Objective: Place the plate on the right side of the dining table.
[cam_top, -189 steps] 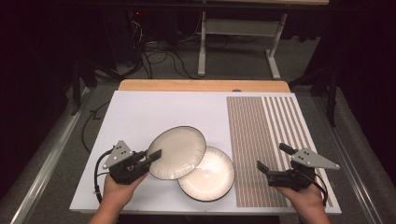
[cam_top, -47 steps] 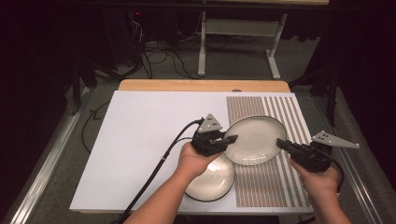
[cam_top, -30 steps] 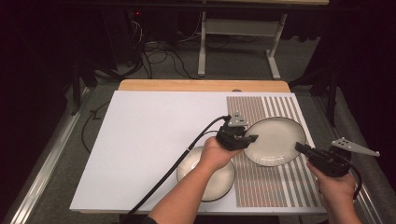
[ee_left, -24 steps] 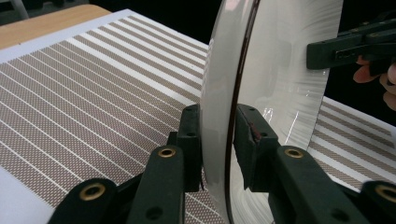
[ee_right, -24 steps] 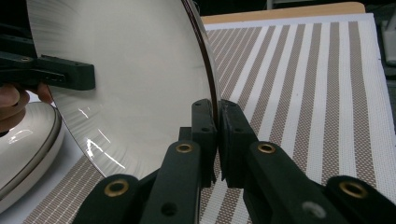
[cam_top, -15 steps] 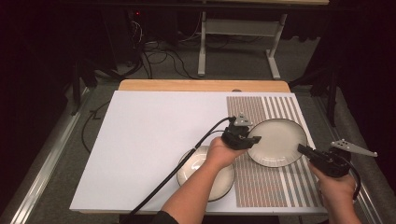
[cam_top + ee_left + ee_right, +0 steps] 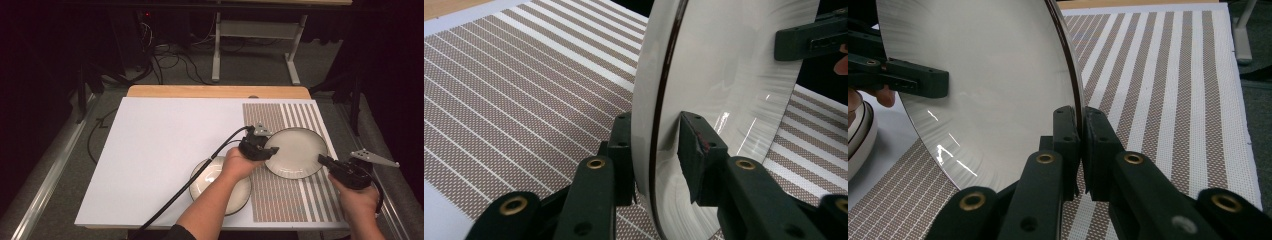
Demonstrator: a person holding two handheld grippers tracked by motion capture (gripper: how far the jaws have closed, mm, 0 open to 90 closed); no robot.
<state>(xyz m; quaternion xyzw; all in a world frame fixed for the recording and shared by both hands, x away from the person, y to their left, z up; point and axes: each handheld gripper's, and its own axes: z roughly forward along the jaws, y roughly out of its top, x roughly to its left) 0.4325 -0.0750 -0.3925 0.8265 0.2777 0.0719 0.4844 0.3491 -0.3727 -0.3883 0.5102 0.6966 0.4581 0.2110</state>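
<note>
The dark-rimmed plate (image 7: 296, 159) lies on the striped placemat (image 7: 280, 197) near the right edge of the tabletop (image 7: 165, 145), roughly midway between its far and near edges. From above it looks flat and round; the left gripper view shows its rim (image 7: 663, 120) edge-on, a thin dark line running between that gripper's 2 jaws.

The left gripper (image 7: 264, 151) sits at the plate's left rim. Its jaws have just been opening: in its own view 1 pad lies against the plate's underside while the other stands a little off the glossy upper face, so the rim is between them but not pinched. The right gripper (image 7: 325, 162) is at the plate's right rim, and the right gripper view shows its jaws (image 7: 1079, 150) closed tight on the rim, holding the plate. That view also shows the left gripper's jaw across the plate's face, which the high view blurs.

A 2nd plate (image 7: 212, 185) rests near the tabletop's near edge, at the placemat's left border, partly under the left forearm; it lies just beside the held plate without clearly touching it. The right gripper view catches a sliver of its rim (image 7: 860, 135).

Open room: the whole left half of the white tabletop is bare, as is the far strip of the placemat. The right hand (image 7: 357, 202) hangs close to the tabletop's right edge.
</note>
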